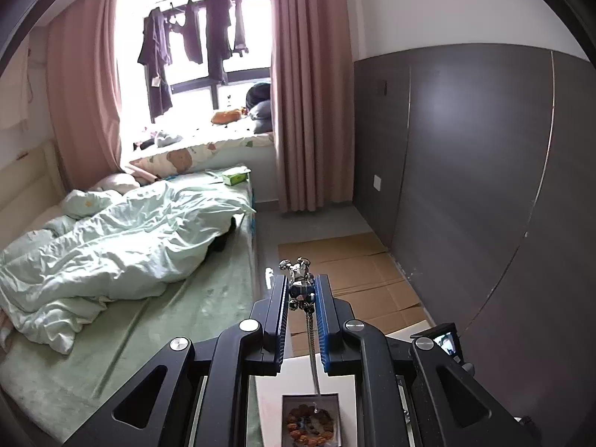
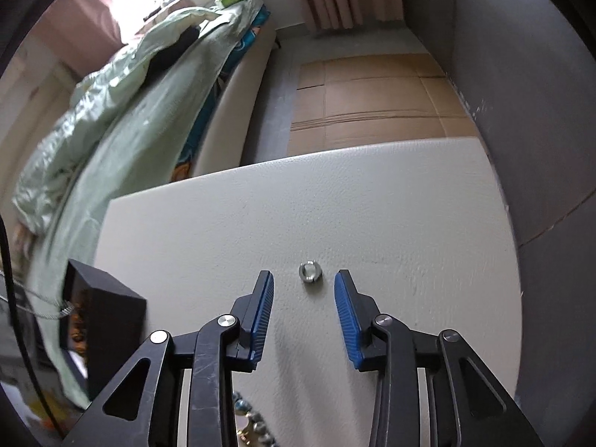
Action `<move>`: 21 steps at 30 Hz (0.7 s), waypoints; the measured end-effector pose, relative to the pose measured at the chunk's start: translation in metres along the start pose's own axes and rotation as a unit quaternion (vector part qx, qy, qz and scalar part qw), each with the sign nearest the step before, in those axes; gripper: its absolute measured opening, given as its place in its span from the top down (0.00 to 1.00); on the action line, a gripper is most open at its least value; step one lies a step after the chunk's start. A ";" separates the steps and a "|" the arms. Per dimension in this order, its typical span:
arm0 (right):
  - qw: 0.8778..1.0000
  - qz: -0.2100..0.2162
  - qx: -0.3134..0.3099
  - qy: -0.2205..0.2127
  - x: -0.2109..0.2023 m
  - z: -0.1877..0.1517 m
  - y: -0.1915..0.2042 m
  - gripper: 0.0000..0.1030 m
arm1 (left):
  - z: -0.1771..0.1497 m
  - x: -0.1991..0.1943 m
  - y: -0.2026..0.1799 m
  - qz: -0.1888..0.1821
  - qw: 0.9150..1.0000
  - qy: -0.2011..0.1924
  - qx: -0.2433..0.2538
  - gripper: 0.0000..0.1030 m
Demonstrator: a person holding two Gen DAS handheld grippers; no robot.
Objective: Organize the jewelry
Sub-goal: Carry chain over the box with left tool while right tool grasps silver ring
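My left gripper (image 1: 301,290) is shut on a silver figure pendant (image 1: 300,279), held high in the air. Its silver chain (image 1: 312,350) hangs down into a small dark box (image 1: 311,419) that holds a brown bead bracelet (image 1: 310,424). In the right wrist view the same dark box (image 2: 106,320) stands at the left of the white table (image 2: 372,201), with the chain's end (image 2: 61,311) dangling over it. My right gripper (image 2: 303,298) is open, low over the table, with a small silver ring (image 2: 310,272) lying just beyond its fingertips. Grey beads (image 2: 253,424) show at the bottom edge.
A bed with a pale green duvet (image 1: 123,238) lies to the left of the table. Flattened cardboard (image 2: 372,100) covers the floor beyond the table. A dark grey wardrobe wall (image 1: 484,167) runs along the right. Pink curtains (image 1: 309,85) and a window are at the far end.
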State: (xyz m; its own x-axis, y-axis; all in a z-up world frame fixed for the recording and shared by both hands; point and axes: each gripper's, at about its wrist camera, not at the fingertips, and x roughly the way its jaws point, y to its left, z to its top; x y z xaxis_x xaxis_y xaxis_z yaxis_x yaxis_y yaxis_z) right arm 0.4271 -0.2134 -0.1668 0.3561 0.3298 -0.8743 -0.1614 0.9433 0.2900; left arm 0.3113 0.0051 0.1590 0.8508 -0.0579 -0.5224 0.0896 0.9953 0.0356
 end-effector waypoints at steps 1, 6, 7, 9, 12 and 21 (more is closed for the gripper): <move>1.000 -0.009 -0.009 0.001 0.001 0.001 0.003 0.65 | -0.001 0.001 0.001 0.002 1.000 0.001 0.000 0.86; 0.997 -0.057 -0.047 0.006 0.003 0.003 0.014 0.74 | -0.010 0.011 0.008 0.005 1.000 0.014 -0.006 0.86; 0.996 -0.071 -0.056 0.006 0.003 0.003 0.016 0.80 | -0.012 0.012 0.009 0.005 1.000 0.017 -0.007 0.86; 0.993 -0.092 -0.070 0.006 0.003 0.004 0.018 0.86 | -0.019 0.020 0.013 0.004 1.000 0.026 -0.012 0.86; 0.992 -0.099 -0.083 0.004 0.003 0.004 0.020 0.86 | -0.028 0.027 0.016 0.001 0.999 0.040 -0.020 0.86; 0.998 -0.037 -0.056 -0.016 -0.025 0.003 0.015 0.87 | -0.055 0.049 0.019 -0.016 0.996 0.075 -0.036 0.86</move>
State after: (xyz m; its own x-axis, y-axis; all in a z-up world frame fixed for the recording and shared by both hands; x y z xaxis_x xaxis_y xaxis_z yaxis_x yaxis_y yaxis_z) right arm 0.4180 -0.2071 -0.1390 0.4004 0.2615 -0.8782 -0.2338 0.9559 0.1780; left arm 0.3261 0.0250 0.0874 0.7611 -0.0824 -0.6434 0.0737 0.9965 -0.0404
